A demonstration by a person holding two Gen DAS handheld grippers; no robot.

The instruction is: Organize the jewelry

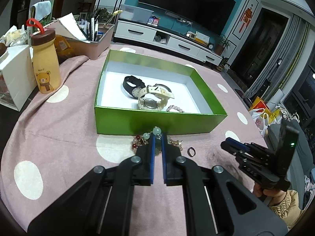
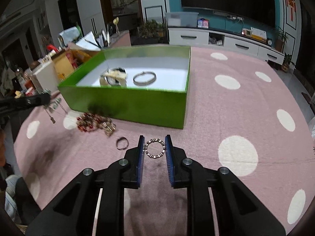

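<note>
A green box [image 1: 157, 121] stands on the pink dotted cloth and holds a black watch [image 1: 132, 83], a cream watch [image 1: 151, 98] and a pink bead bracelet [image 1: 175, 109]. My left gripper [image 1: 157, 137] is shut on a pale green bead bracelet [image 1: 156, 131], held just above a pile of beaded jewelry [image 1: 137, 142] in front of the box. In the right wrist view, my right gripper [image 2: 155, 144] is shut on a small studded ring [image 2: 154, 148]. A dark ring [image 2: 122, 143] lies on the cloth left of it. The box [image 2: 128, 104] also holds a silver bangle [image 2: 144, 78].
A yellow bear bottle [image 1: 46, 63], a white container [image 1: 13, 78] and a pink bin of pens and papers [image 1: 92, 43] stand at the table's left back. The beaded pile [image 2: 94, 123] lies by the box's near corner. The right gripper also shows in the left wrist view [image 1: 254, 157].
</note>
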